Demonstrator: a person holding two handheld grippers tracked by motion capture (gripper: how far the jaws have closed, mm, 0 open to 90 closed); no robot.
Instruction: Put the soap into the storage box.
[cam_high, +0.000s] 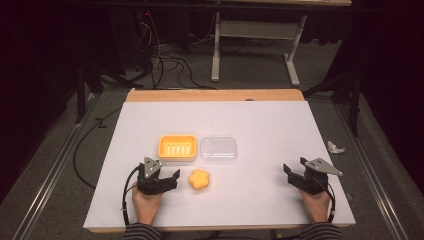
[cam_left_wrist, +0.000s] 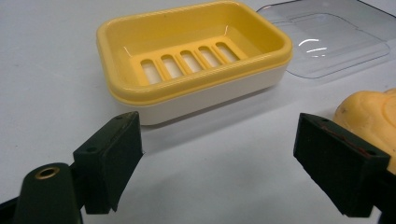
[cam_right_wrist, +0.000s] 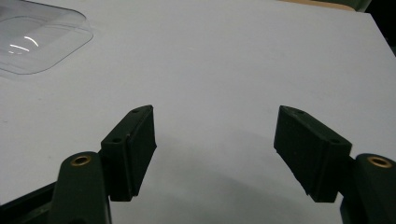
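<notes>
A yellow soap dish (cam_high: 177, 147) with a slotted floor stands empty near the table's middle, and fills the upper part of the left gripper view (cam_left_wrist: 196, 56). Its clear lid (cam_high: 218, 149) lies flat just right of it (cam_left_wrist: 327, 37) (cam_right_wrist: 37, 39). An orange flower-shaped soap (cam_high: 199, 179) rests on the table in front of the dish and shows at the right edge behind one jaw (cam_left_wrist: 373, 112). My left gripper (cam_high: 162, 176) sits open just left of the soap, nothing between its jaws (cam_left_wrist: 219, 158). My right gripper (cam_high: 295, 172) is open over bare table at the right (cam_right_wrist: 215, 149).
The white table top (cam_high: 250, 120) has a wooden far edge. A crumpled scrap of paper (cam_high: 335, 147) lies on the floor off the table's right side. Cables and a desk frame (cam_high: 255, 35) stand on the floor beyond.
</notes>
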